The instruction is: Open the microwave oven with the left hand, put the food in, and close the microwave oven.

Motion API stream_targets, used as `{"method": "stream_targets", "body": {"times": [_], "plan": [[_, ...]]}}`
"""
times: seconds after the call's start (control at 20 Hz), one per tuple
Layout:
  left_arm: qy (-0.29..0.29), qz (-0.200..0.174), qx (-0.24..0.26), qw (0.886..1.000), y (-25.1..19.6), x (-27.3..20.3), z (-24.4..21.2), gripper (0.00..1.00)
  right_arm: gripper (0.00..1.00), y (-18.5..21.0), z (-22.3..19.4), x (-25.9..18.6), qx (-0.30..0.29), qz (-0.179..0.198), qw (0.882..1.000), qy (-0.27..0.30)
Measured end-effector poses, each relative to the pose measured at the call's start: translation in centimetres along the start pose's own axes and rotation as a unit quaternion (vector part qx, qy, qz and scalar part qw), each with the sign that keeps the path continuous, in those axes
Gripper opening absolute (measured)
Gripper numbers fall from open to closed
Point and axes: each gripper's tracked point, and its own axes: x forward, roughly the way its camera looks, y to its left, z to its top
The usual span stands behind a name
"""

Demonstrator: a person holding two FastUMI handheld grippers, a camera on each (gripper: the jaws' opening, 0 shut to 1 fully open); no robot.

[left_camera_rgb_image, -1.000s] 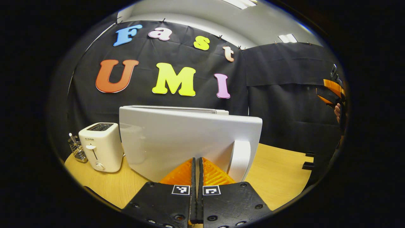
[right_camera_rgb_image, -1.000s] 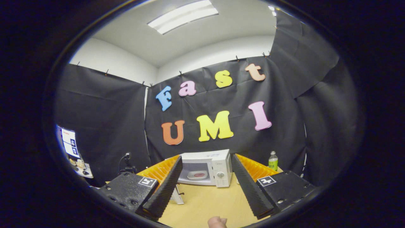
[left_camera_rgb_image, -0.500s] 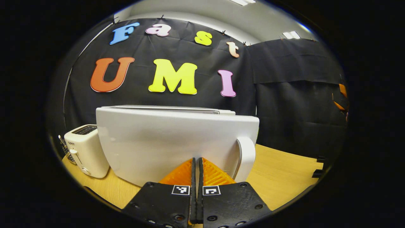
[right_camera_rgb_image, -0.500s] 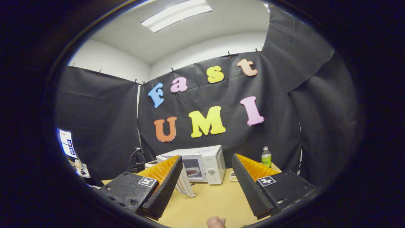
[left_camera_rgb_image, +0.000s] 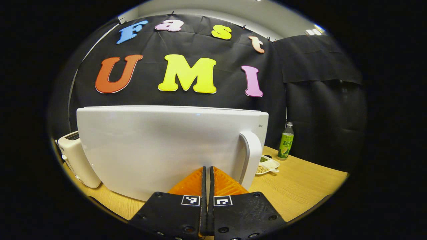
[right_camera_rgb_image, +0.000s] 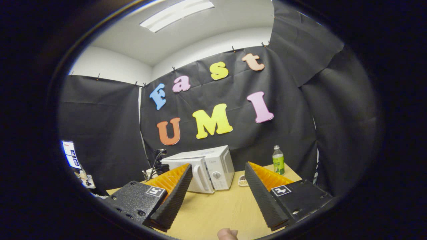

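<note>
The microwave oven (right_camera_rgb_image: pixel 203 168) door (left_camera_rgb_image: pixel 166 150), open a second earlier, is swung nearly shut by the pressed-together left gripper (left_camera_rgb_image: pixel 207 173); the spread right gripper (right_camera_rgb_image: pixel 217 190) is held well back from it.

Left gripper view faces the microwave door (left_camera_rgb_image: pixel 160 146) close up; right gripper view sees the microwave (right_camera_rgb_image: pixel 203 166) from afar.

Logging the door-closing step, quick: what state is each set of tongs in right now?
Left tongs: shut, holding nothing, at the microwave door.
Right tongs: open, empty.
</note>
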Motion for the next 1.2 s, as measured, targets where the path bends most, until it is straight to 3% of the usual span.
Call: {"method": "stream_targets", "body": {"times": [0.05,0.1,0.15,0.2,0.25,0.3,0.35,0.4,0.55,0.6,0.65,0.7,0.75,0.8,0.85,0.9,0.95,1.0,1.05,1.1,1.15,1.2], "plan": [[-0.002,0.017,-0.006,1.000,0.4,0.9,0.1,0.00,1.00,-0.5,-0.3,0.2,0.002,-0.004,1.000,0.002],[0.003,0.038,-0.015,0.999,1.2,1.5,-0.2,0.00,0.91,-0.9,-0.6,0.4,0.005,-0.008,1.000,0.005],[0.004,0.055,-0.021,0.998,1.6,1.4,0.0,0.00,0.91,-1.0,-0.8,0.5,0.009,-0.009,1.000,0.006],[-0.008,0.060,-0.030,0.998,1.3,2.2,0.0,0.00,0.91,-1.0,-1.0,0.6,0.013,-0.008,1.000,0.008],[-0.013,0.060,-0.031,0.998,1.2,2.3,0.1,0.01,1.00,-0.9,-1.2,0.6,0.014,-0.005,1.000,0.012],[-0.006,0.061,-0.027,0.998,1.2,2.1,-0.5,0.01,0.91,-1.0,-1.5,0.7,0.013,-0.005,1.000,0.016],[-0.010,0.062,-0.021,0.998,1.3,2.1,-0.2,0.01,1.00,-1.0,-1.6,0.7,0.013,-0.007,1.000,0.017],[-0.004,0.065,-0.016,0.998,1.3,1.9,-0.2,0.00,0.91,-1.0,-1.7,0.7,0.013,-0.009,1.000,0.019],[0.001,0.075,-0.012,0.997,1.5,1.9,-0.2,0.00,0.91,-0.8,-1.8,0.6,0.016,-0.013,0.999,0.025],[0.008,0.089,-0.009,0.996,1.9,1.8,-0.4,0.00,1.00,-0.9,-1.9,0.6,0.014,-0.016,0.999,0.026],[0.016,0.098,-0.011,0.995,2.3,1.6,-0.6,0.01,1.00,-0.9,-1.9,0.6,0.013,-0.019,0.999,0.029],[0.023,0.105,-0.019,0.994,2.3,1.0,-0.7,0.01,1.00,-0.9,-1.9,0.6,0.012,-0.023,0.999,0.031],[0.029,0.105,-0.033,0.993,2.1,0.4,-0.8,0.02,0.91,-0.8,-1.9,0.6,0.011,-0.025,0.999,0.033],[0.037,0.105,-0.046,0.993,1.8,-0.5,-0.9,0.03,1.00,-0.8,-2.0,0.6,0.011,-0.028,0.999,0.036],[0.042,0.106,-0.060,0.992,1.5,-1.9,-0.6,0.04,0.91,-0.7,-2.0,0.6,0.011,-0.030,0.999,0.038],[0.047,0.096,-0.071,0.992,0.6,-2.9,-0.6,0.05,1.00,-0.6,-2.0,0.6,0.012,-0.033,0.999,0.040],[0.045,0.096,-0.073,0.992,0.2,-4.5,0.0,0.21,1.00,-0.5,-2.0,0.6,0.011,-0.037,0.998,0.043],[0.042,0.099,-0.068,0.992,0.2,-6.1,0.6,0.17,0.91,-0.3,-2.0,0.5,0.009,-0.041,0.998,0.046],[0.044,0.099,-0.064,0.992,-0.1,-7.8,1.1,0.60,0.91,-0.2,-1.8,0.4,0.006,-0.044,0.998,0.047],[0.044,0.097,-0.062,0.992,-0.8,-9.5,1.7,0.55,0.91,0.2,-1.6,0.2,0.004,-0.047,0.998,0.047],[0.047,0.101,-0.056,0.992,-1.0,-11.4,2.3,0.76,1.00,0.5,-1.4,-0.1,0.002,-0.050,0.998,0.047],[0.045,0.106,-0.049,0.992,-1.0,-13.1,3.0,0.83,1.00,0.8,-1.2,-0.4,-0.001,-0.053,0.997,0.046]]}}
